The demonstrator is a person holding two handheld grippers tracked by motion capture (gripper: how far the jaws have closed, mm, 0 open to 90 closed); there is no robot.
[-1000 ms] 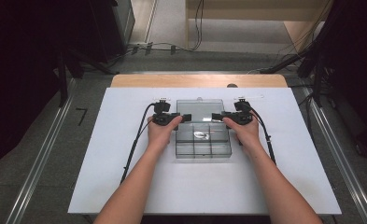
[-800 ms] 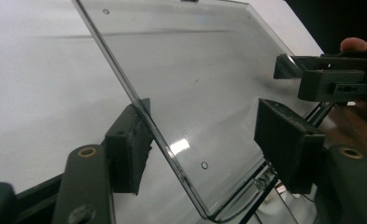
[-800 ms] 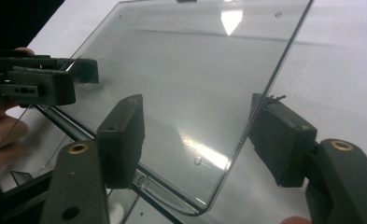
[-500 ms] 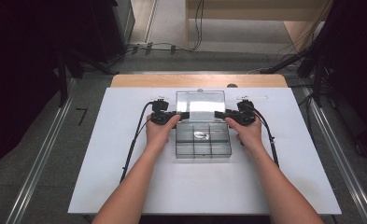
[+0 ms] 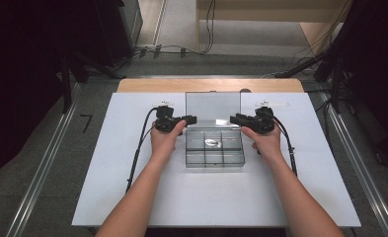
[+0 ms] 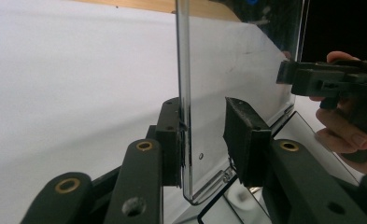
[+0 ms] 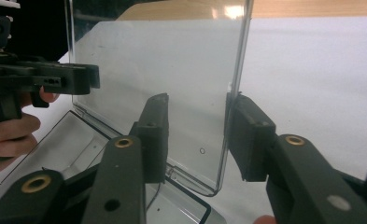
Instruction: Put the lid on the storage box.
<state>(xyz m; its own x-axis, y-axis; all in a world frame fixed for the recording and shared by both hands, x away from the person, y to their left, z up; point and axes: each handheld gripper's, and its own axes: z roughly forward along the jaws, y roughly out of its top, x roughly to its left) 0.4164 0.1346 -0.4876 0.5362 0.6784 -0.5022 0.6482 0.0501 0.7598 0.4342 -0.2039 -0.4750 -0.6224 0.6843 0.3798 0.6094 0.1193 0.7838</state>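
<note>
A clear plastic compartment box (image 5: 214, 157) lies on the white table (image 5: 132, 197), its hinged lid (image 5: 213, 106) standing upright at the far side. A small shiny item (image 5: 212, 143) rests in a middle compartment. My left gripper (image 5: 191, 119) is at the lid's left edge. In the left gripper view the lid (image 6: 237, 60) runs between that gripper's (image 6: 202, 135) open jaws, touching one pad (image 6: 172, 140) with a gap to the other. My right gripper (image 5: 233, 118) is open at the right edge, its jaws (image 7: 197, 135) either side of the lid (image 7: 158, 65).
A wooden strip (image 5: 147, 85) borders the table's far edge. Black cables (image 5: 137, 153) trail from both grippers toward the person. Metal rails (image 5: 43, 163) flank the table on the floor. Each gripper view shows the other hand and gripper (image 6: 330, 79) (image 7: 55, 79) across the lid.
The lid has swung up from partly raised to upright. Both hands and grippers moved slightly away from the person along with it.
</note>
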